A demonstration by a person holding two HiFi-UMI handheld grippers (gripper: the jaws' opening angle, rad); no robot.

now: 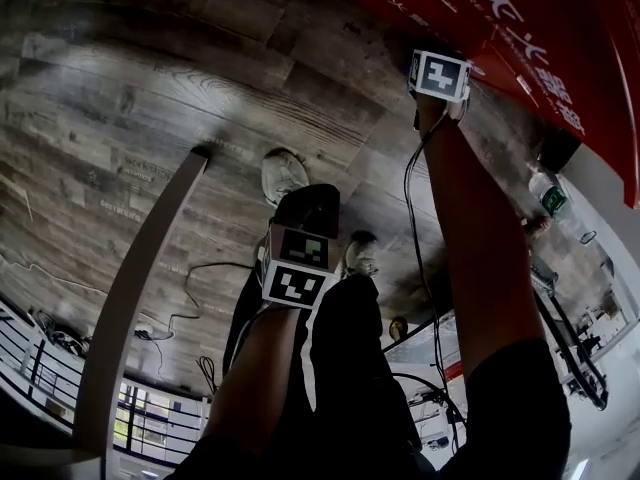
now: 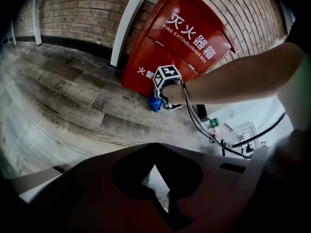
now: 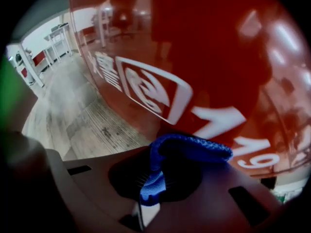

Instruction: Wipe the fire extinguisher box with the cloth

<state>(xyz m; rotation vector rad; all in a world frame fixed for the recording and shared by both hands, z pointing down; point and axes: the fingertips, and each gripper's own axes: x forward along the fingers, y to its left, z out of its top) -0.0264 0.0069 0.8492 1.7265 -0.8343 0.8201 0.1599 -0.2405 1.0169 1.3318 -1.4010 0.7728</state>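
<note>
The red fire extinguisher box stands at the head view's top right, against a brick wall. My right gripper reaches out to its lower front. In the left gripper view the box shows white lettering. There the right gripper holds a blue cloth low on the box, near the floor. In the right gripper view the right gripper is shut on the cloth, which presses on the red panel by white print. My left gripper hangs back near my legs; its jaws look shut and hold nothing.
A white post slants across the wood floor on the left. My shoes stand below the box. Cables trail from the right gripper. A bottle and desks sit at the right.
</note>
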